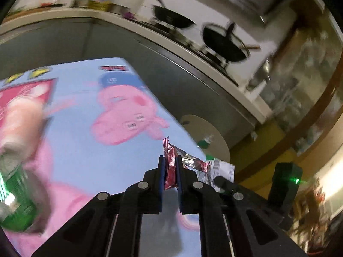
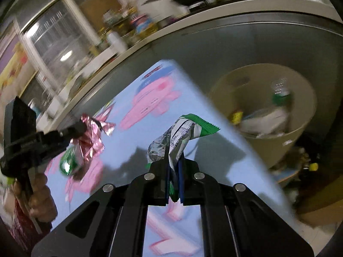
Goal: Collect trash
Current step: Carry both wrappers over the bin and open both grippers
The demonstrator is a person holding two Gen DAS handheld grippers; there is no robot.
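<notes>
Above the light-blue bench point(image 2: 225, 150), printed with pink cartoon pigs, both grippers hang with trash in their grip. The left gripper point(image 1: 170, 167) has its jaws closed tight on a red foil wrapper point(image 1: 170, 160), which stands up between the blue pads; its crumpled silver and red tail trails off to the right, toward the bench's right edge. In the right wrist view that wrapper shows as a pink-red crumple point(image 2: 90, 141) beside the black body of the left gripper point(image 2: 72, 131). The right gripper point(image 2: 174, 171) has its jaws closed on a green and silver wrapper point(image 2: 182, 137), twisted and rising from the pads, its green serrated end pointing toward the bench's right edge. A green can point(image 2: 69, 163) lies on the bench near its left side, partly behind the red wrapper; in the left wrist view it is a blurred green shape point(image 1: 19, 199) at the left. Beyond the bench's right edge stands a beige trash bin point(image 2: 304, 128), already holding a plastic bottle point(image 2: 280, 92) and other scraps.
</notes>
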